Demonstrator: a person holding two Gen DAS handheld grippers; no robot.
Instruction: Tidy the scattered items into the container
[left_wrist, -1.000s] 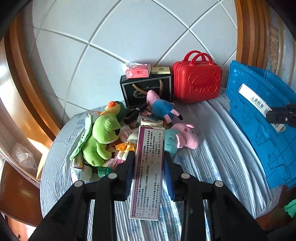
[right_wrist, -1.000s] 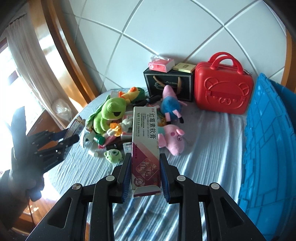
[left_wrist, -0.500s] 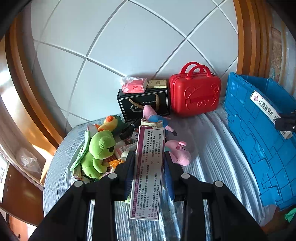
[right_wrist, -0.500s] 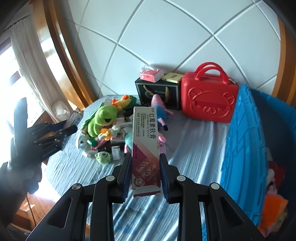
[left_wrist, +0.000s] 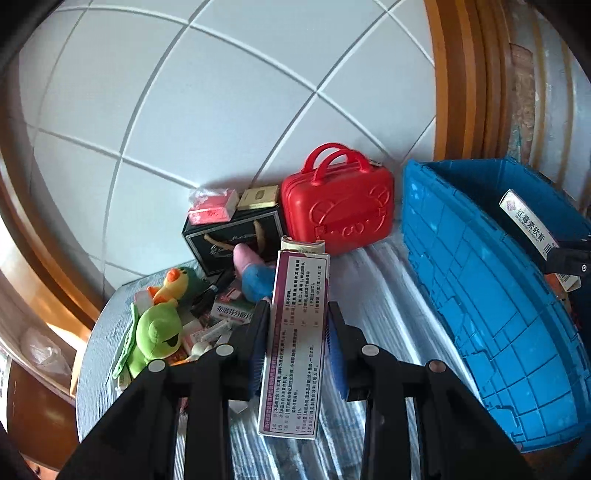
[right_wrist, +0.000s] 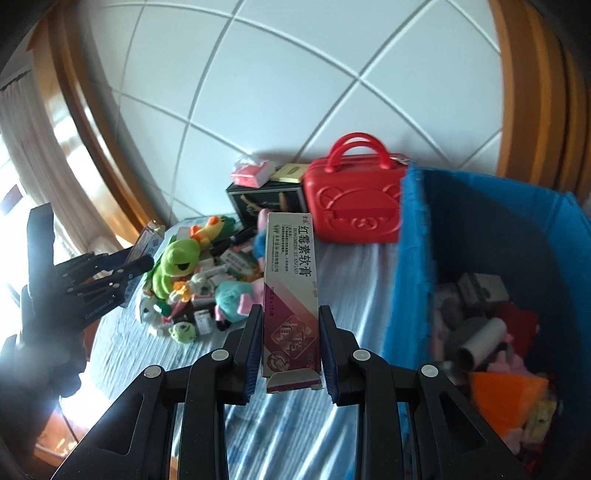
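My left gripper (left_wrist: 297, 314) is shut on a long purple-and-white medicine box (left_wrist: 295, 343), held above the striped table. My right gripper (right_wrist: 290, 317) is shut on a similar ointment box (right_wrist: 291, 291), held left of the blue crate (right_wrist: 413, 266). In the left wrist view the right gripper's box (left_wrist: 528, 225) hangs over the crate (left_wrist: 480, 295). The crate holds several items, among them a white roll (right_wrist: 480, 339) and orange cloth (right_wrist: 506, 398). A pile lies on the table: green frog plush (right_wrist: 173, 266), duck plush (left_wrist: 177, 284), pig plush (right_wrist: 232, 299), small boxes.
A red case (left_wrist: 336, 210) and a black gift box (left_wrist: 236, 236) with a pink tissue pack (left_wrist: 212, 208) stand by the tiled wall. Wooden frames curve at both sides. The left hand's gripper (right_wrist: 96, 284) shows at left in the right wrist view.
Both grippers have risen and swung right with their boxes. The right one now looks into the crate, whose contents have come into view.
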